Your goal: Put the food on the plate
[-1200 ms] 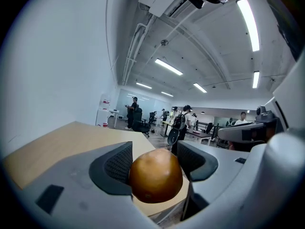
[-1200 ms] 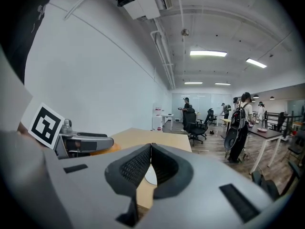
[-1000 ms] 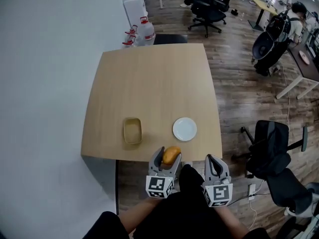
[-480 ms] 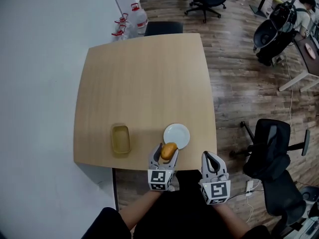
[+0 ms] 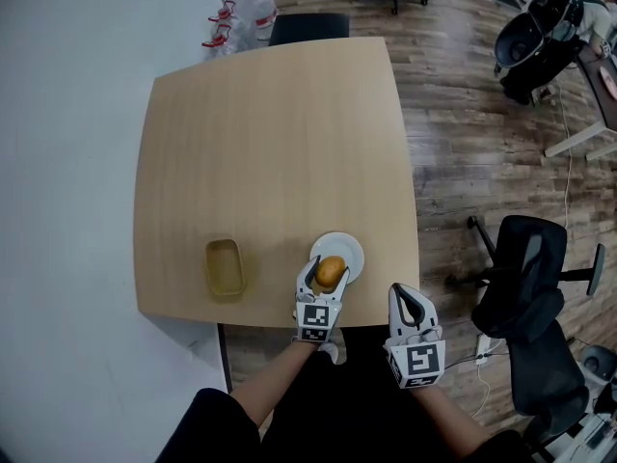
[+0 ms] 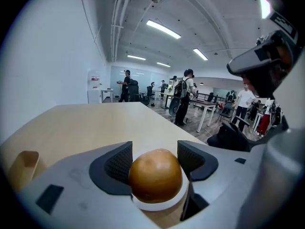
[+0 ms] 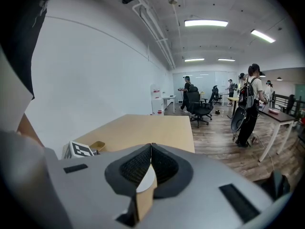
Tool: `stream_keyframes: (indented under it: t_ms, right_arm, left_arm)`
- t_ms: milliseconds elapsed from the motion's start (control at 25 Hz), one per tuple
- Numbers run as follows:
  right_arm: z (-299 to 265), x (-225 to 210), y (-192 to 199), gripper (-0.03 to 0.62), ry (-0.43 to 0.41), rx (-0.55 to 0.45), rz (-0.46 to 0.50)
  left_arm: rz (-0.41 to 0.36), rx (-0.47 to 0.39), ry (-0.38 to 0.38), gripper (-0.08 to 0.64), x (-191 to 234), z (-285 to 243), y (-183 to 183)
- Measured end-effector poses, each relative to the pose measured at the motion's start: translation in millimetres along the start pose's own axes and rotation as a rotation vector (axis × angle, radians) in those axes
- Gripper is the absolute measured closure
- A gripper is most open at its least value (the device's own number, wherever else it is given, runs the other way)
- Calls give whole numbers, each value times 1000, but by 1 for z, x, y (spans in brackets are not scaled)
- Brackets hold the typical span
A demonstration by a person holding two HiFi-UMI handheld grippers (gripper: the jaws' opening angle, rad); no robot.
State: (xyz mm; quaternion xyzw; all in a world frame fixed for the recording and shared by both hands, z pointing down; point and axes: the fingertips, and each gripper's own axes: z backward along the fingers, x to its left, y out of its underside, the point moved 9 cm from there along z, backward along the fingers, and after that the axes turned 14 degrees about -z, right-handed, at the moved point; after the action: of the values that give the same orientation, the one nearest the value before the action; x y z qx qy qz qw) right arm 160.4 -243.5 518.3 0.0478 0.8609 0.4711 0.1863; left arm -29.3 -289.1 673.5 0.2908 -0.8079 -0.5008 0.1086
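Observation:
A round brown piece of food (image 5: 331,272) sits between the jaws of my left gripper (image 5: 326,274), which is shut on it. It hangs just over the small white plate (image 5: 349,248) near the table's front edge. In the left gripper view the food (image 6: 155,175) fills the gap between the dark pads, with the plate's rim (image 6: 159,207) showing under it. My right gripper (image 5: 409,303) is shut with nothing in it, off the front edge of the table to the right of the plate. Its pads meet in the right gripper view (image 7: 151,149).
A shallow yellow container (image 5: 224,266) stands on the wooden table (image 5: 270,143) left of the plate. A black office chair (image 5: 525,283) is on the floor at the right. Water bottles (image 5: 231,15) stand beyond the far edge. People stand far back in the room.
My left gripper has carried the food forward from the table's front edge to over the plate. The right gripper has stayed shut near the front edge.

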Motion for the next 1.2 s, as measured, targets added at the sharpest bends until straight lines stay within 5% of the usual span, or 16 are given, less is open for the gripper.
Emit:
stream_keyframes:
  t_ms: [920,1200]
  right_arm:
    - [15,-31,15,532,61,12,-39]
    - [20,-25,19,532,61,4,-35]
  left_arm:
    - [-83,52,135,232,-16,-35,31]
    - [-74,33,113,229,-11,-27,30]
